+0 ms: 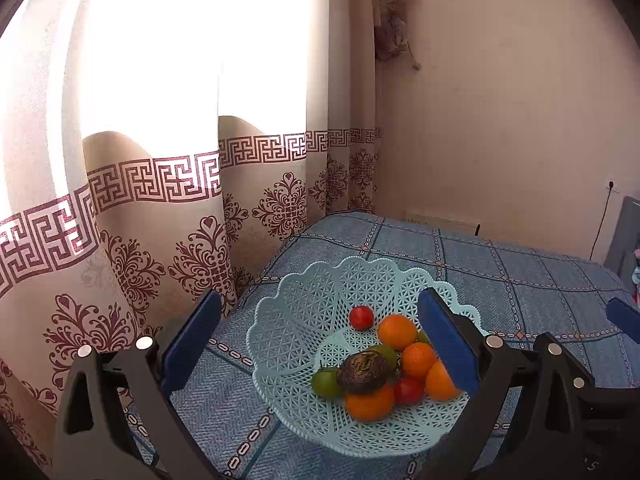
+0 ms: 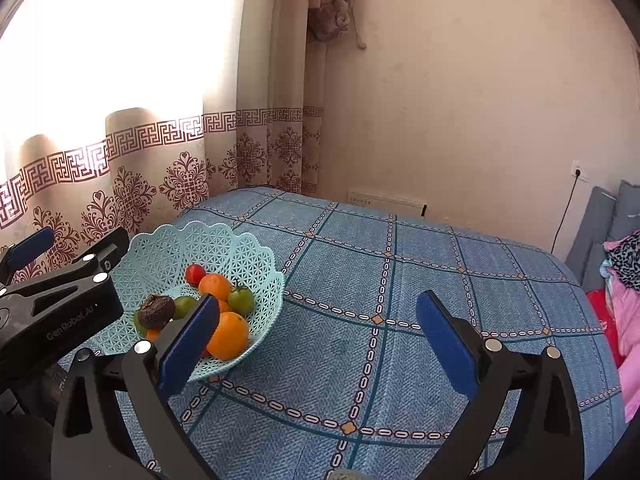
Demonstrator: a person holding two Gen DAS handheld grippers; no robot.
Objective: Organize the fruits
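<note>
We're hovering left gripper (image 1: 320, 344) over basket (image 1: 296, 320), fingers spread, gripping nothing; fruits (image 1: 376, 364) piled inside (dark one on top). Right gripper (image 2: 316, 336) also spread, beside basket.

basket (image 1: 296, 320): pale blue plastic lattice, slightly glossy
bedspread (image 2: 440, 272): woven blue cloth, matt
my gripper pads (image 1: 192, 340): blue, matt
oranges (image 2: 228, 336): smooth, shiny

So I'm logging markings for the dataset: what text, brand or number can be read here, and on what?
"GenRobot.AI": on the black body of the left tool, seen from the right wrist view.
A small mark low on the right tool's body, in the left wrist view: too blurred to read.
Nothing else carries text.
</note>
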